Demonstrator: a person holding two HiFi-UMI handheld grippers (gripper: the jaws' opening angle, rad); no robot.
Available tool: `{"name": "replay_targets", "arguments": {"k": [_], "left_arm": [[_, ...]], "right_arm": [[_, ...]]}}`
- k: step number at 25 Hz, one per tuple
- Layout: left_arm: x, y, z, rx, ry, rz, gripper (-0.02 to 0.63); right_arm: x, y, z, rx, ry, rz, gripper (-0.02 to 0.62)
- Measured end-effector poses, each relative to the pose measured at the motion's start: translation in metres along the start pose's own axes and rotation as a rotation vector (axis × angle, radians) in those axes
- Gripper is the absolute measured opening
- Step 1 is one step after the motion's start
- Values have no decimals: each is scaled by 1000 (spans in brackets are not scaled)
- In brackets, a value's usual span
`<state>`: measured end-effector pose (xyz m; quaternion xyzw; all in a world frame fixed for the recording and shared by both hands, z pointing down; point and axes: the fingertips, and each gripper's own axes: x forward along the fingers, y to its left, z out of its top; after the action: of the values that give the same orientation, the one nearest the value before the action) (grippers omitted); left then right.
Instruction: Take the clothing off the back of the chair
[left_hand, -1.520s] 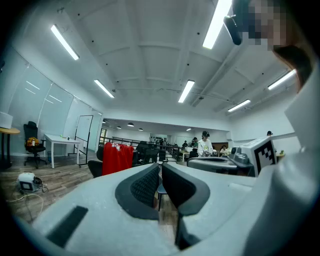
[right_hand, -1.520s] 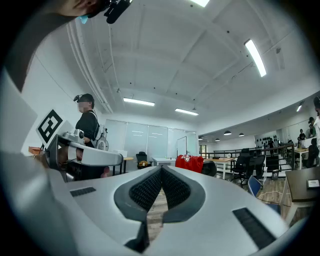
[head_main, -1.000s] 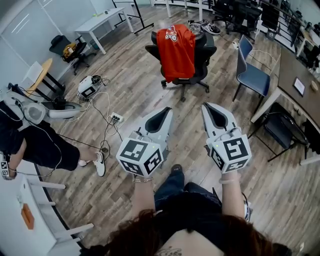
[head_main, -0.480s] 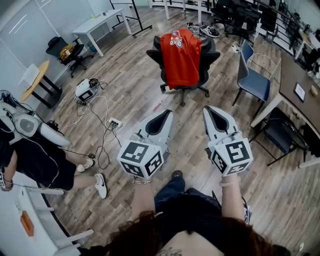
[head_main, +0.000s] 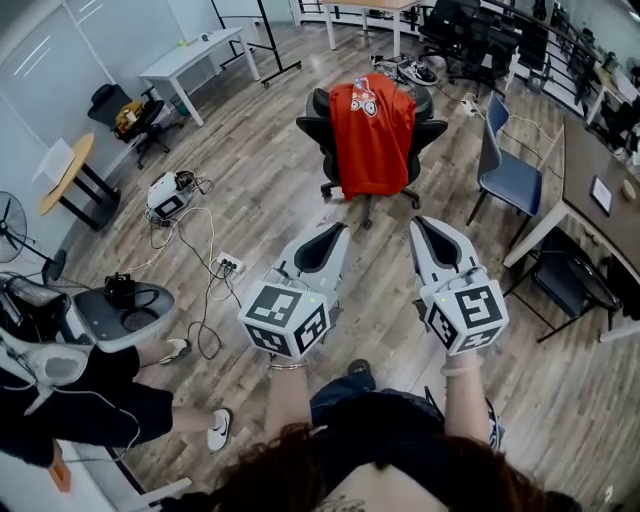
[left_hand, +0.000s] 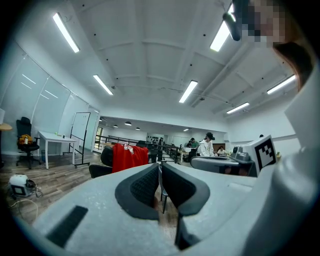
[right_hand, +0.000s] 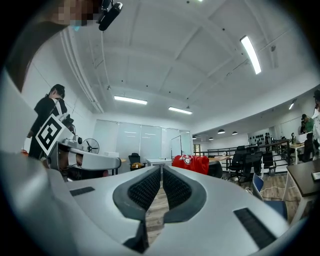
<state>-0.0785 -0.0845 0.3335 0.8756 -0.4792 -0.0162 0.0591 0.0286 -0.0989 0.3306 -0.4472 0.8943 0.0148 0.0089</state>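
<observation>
A red shirt (head_main: 372, 135) with a printed patch near the collar hangs over the back of a black office chair (head_main: 318, 110) ahead of me. It also shows as a red shape in the left gripper view (left_hand: 129, 156) and in the right gripper view (right_hand: 191, 163). My left gripper (head_main: 335, 232) is shut and empty, held level and well short of the chair. My right gripper (head_main: 425, 225) is beside it; its jaws have just been opening by a hair, stand almost together, and have nothing between them.
A blue chair (head_main: 505, 150) and a dark desk (head_main: 590, 150) stand right of the black chair. Cables and a power strip (head_main: 228, 265) lie on the wood floor at left, by a small white device (head_main: 165, 195). A person (head_main: 60, 400) sits at lower left.
Both grippers have moved forward towards the chair, which now sits nearer and lower in the head view. The person at left has slid down and back in the frame.
</observation>
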Motion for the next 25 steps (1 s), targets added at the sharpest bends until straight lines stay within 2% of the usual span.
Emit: {"name": "replay_targets", "arguments": {"k": [13, 25], "left_arm": [[24, 38, 15, -5, -20, -71, 32], [51, 52, 17, -19, -10, -101, 32]], "right_arm": [[38, -12, 11, -3, -19, -70, 29], [64, -21, 14, 16, -20, -70, 46]]}}
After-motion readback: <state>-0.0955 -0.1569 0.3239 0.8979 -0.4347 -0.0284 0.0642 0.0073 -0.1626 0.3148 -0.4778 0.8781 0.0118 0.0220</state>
